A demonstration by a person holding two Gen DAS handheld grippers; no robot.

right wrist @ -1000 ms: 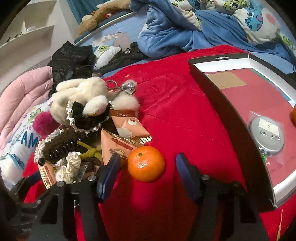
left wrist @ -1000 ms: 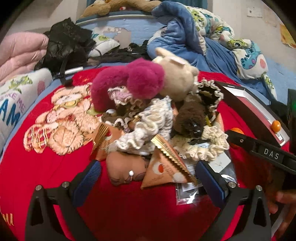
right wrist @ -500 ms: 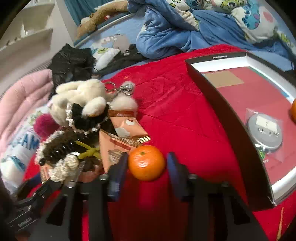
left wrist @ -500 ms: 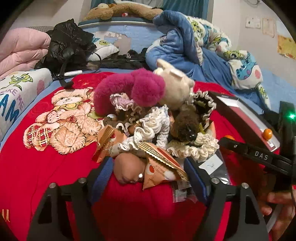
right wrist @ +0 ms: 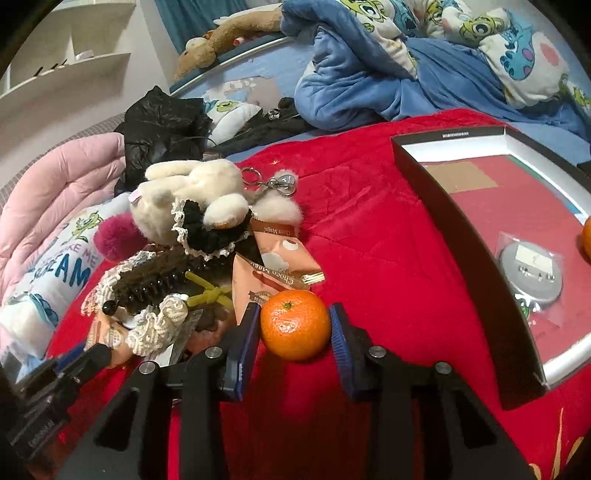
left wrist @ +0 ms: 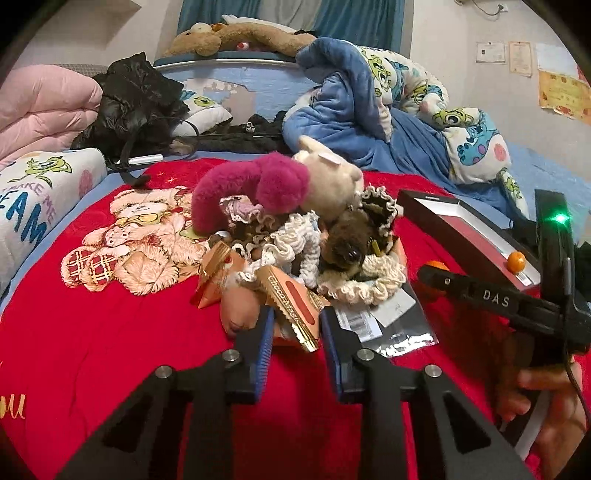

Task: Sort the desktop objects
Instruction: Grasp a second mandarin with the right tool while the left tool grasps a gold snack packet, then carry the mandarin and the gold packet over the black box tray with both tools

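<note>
At lower centre, we are closing our left gripper (left wrist: 295, 328) on a snack packet (left wrist: 295, 308), while our right gripper (right wrist: 293, 326) is clasping a tangerine (right wrist: 295, 324) for sorting.

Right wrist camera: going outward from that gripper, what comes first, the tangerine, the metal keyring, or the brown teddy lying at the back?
1. Tangerine: between the right gripper's fingers.
2. Metal keyring: further up on the red blanket, left of centre.
3. Brown teddy: farthest, on the ledge behind the bed.
</note>
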